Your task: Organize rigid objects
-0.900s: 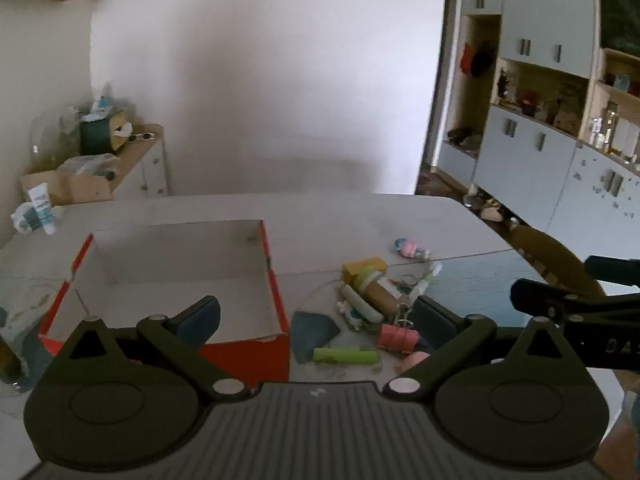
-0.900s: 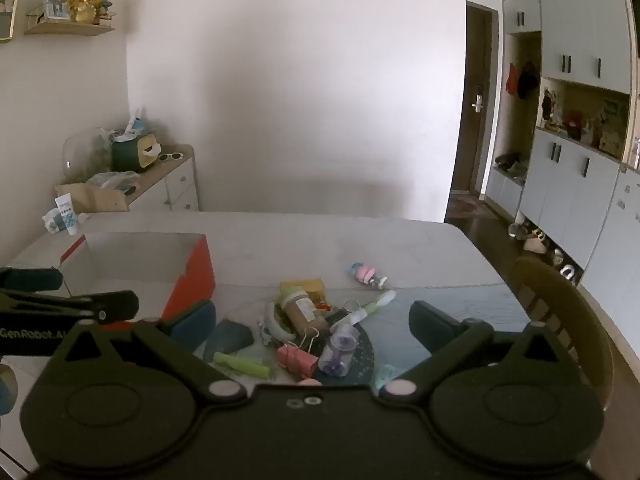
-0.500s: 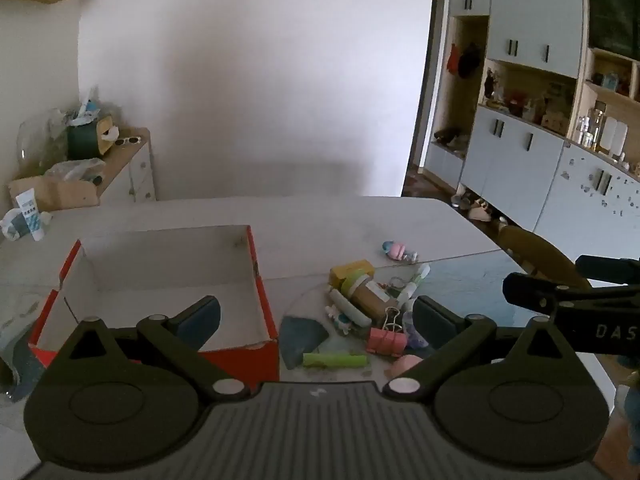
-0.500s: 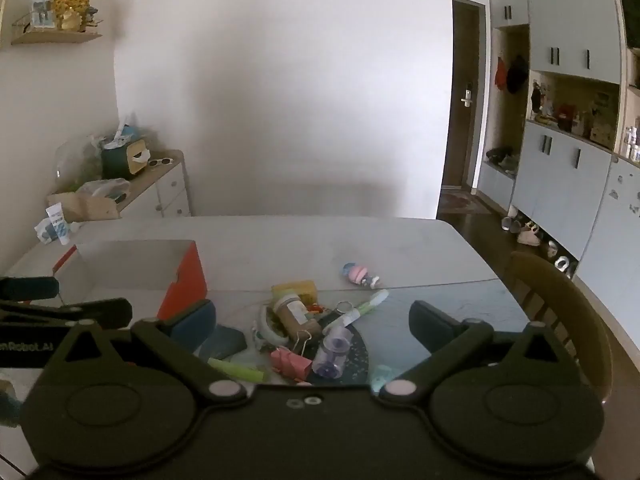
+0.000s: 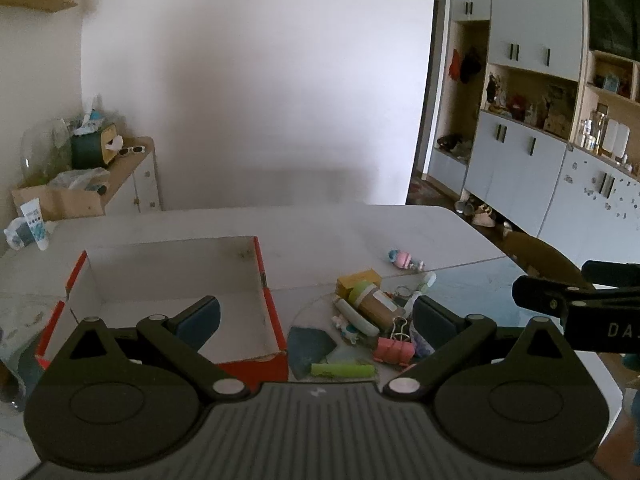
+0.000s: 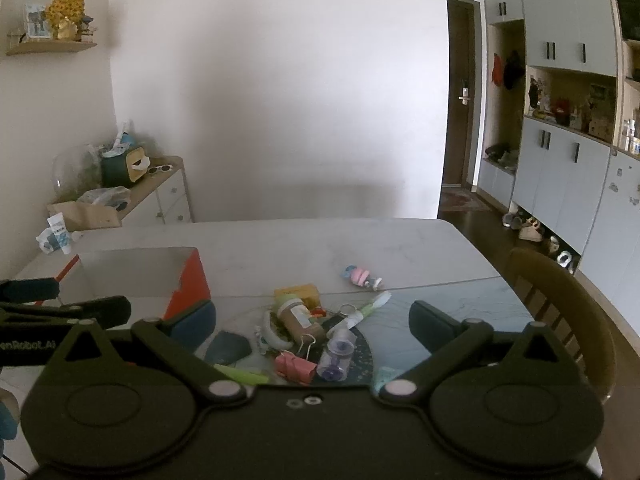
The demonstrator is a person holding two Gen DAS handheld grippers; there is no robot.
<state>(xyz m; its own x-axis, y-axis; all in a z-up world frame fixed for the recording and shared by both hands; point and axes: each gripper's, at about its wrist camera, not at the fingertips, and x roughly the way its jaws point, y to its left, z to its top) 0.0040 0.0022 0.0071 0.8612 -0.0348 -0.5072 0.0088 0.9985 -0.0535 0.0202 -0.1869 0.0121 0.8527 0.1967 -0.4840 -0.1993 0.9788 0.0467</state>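
An open red box [image 5: 276, 300] sat empty beside a jumbled pile of small items [image 5: 372, 320] on the surface [image 5: 320, 228].

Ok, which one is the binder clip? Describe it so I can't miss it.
Find the red open box on the table; the clutter pile lies just to its right. At the pile's near edge, behind the green marker, sits the pink binder clip, the only item with wire loop handles.
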